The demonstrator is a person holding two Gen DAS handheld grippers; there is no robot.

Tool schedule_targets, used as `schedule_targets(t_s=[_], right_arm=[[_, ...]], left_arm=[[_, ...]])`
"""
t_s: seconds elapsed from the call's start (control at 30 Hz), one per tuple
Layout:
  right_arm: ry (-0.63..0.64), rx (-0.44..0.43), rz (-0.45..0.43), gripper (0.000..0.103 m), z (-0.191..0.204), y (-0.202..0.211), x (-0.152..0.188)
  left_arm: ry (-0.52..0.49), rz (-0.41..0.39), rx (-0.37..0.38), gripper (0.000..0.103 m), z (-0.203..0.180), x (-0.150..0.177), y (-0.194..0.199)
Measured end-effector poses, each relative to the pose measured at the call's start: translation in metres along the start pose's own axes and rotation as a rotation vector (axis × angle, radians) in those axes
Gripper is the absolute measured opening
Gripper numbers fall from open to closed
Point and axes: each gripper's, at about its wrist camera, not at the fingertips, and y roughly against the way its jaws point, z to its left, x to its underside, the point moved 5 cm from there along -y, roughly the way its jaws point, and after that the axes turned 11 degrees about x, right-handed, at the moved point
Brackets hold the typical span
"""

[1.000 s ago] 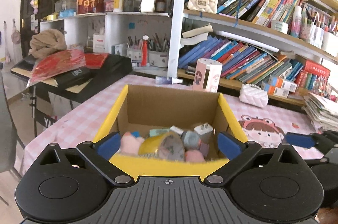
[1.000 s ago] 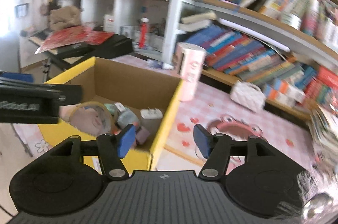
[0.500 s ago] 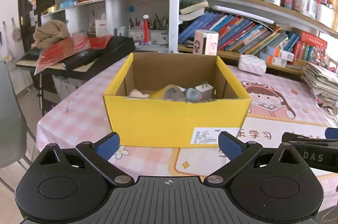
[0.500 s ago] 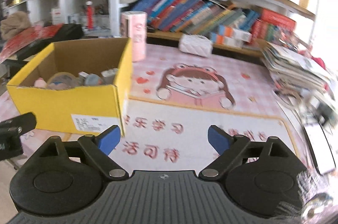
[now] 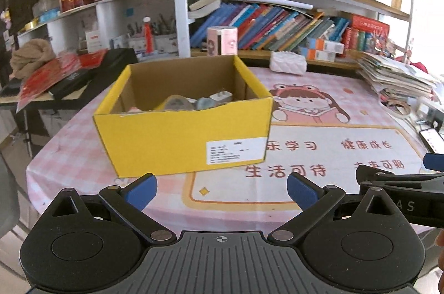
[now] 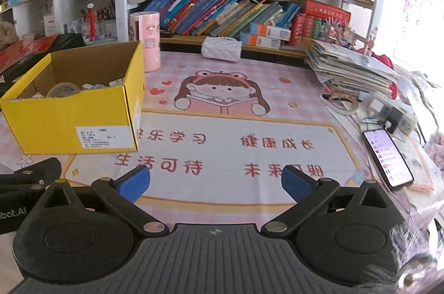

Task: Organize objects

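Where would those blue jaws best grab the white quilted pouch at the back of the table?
Probably across the short depth of the white quilted pouch, coming from above. It lies flat and long on the pink table mat, close to the bookshelf behind, so a front approach has little room. Its soft padding should squeeze easily.

- Box [image 5: 183, 138]: bright yellow outside, plain brown cardboard inside, with a white printed label [image 5: 236, 152].
- Counter [image 5: 63, 152] cloth: pink-and-white check, with a cartoon girl [image 6: 222, 97] in pink and red characters on white.
- Each claw, left [image 5: 222, 189] and right [image 6: 216, 181]: black with blue pads.
- Purse [image 6: 221, 49]: white, quilted.
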Motion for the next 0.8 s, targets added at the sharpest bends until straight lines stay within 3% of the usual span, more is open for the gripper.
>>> schedule_targets(t_s=[0.27, 0.8], right_arm=[[-0.024, 0.035, 0.006, 0.102, -0.014, 0.006, 0.005], [-0.036, 0.113, 0.046, 0.102, -0.019, 0.003, 0.012]], left_arm=[[-0.013, 0.009, 0.006, 0.101, -0.011, 0.003, 0.000], [0.035, 0.043, -0.083, 0.101, -0.019, 0.009, -0.005]])
